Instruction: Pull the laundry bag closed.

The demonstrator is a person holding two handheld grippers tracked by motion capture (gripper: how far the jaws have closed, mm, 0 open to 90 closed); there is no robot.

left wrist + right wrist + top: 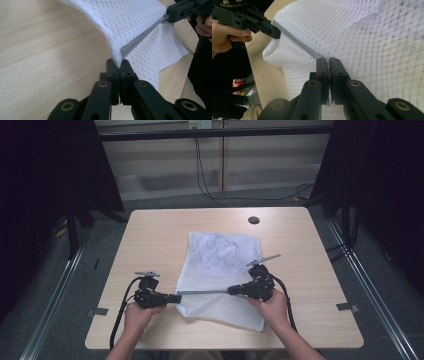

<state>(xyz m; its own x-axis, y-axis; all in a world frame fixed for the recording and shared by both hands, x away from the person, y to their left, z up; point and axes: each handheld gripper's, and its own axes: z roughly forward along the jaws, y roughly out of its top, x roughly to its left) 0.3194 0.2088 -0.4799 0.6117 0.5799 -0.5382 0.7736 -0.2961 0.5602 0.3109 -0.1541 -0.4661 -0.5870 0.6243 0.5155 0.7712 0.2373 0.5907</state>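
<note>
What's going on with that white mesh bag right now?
Left gripper and right gripper both shut on zipper ends. White mesh bag lying on table, zipper taut. Nothing in the way.

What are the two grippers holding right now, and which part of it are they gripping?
Both hold the white mesh bag along its grey zipper: the left gripper pinches the zipper's left end, the right gripper its right end.

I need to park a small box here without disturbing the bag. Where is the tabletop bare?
Bare: table left of the mesh bag, and right of it toward the far hole. Crowded: the near middle, where both grippers clamp the zipper.
</note>
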